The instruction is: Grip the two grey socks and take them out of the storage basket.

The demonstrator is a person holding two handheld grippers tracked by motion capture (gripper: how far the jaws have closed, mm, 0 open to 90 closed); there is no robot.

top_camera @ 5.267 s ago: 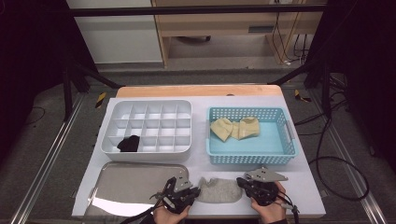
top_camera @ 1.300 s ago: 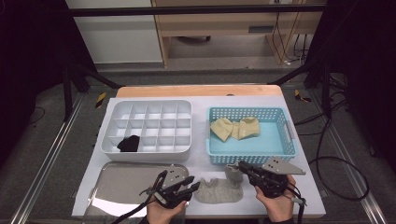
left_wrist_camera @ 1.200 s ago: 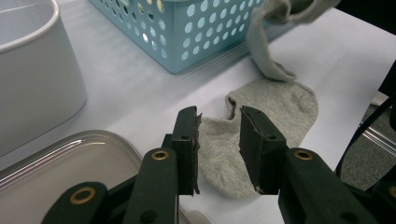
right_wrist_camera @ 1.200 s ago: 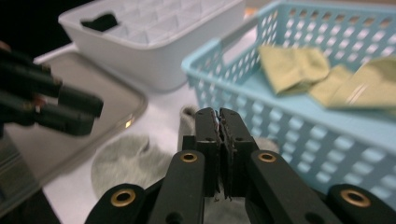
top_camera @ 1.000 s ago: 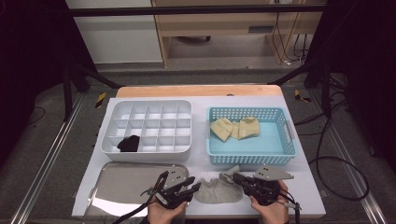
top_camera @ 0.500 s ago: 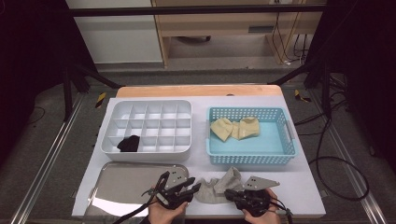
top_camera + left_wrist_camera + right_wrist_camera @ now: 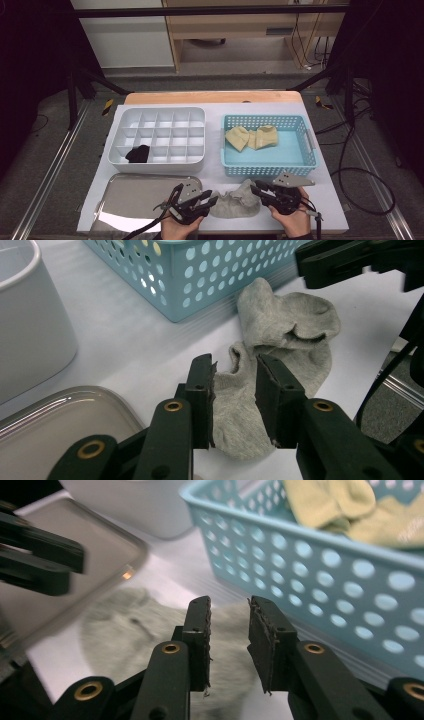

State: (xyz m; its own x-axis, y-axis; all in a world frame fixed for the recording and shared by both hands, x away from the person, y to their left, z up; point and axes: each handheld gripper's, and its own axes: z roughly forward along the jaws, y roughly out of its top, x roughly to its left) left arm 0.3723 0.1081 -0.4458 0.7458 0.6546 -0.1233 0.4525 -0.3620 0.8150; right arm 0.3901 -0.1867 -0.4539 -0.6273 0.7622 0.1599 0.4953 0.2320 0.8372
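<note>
Right gripper [image 7: 260, 192] has let go of the grey sock [image 7: 235, 204]; its jaws have just been opening and now stand narrowly apart above the fabric, nothing pinched. Far end of the sock is now doubled over toward the blue basket [image 7: 305, 160]. Left gripper [image 7: 235, 390] clamps the near end. Sock sits on the white table [image 7: 325, 200], front edge, between both tools. Risk: loose fold springs open if the left gripper tugs.

I am seeing a white divided organizer [image 7: 157, 134] holding a black item [image 7: 138, 153], a blue basket [image 7: 268, 162] carrying yellow socks [image 7: 251, 137], and a metal tray [image 7: 135, 195] lying on the table [image 7: 215, 107].
</note>
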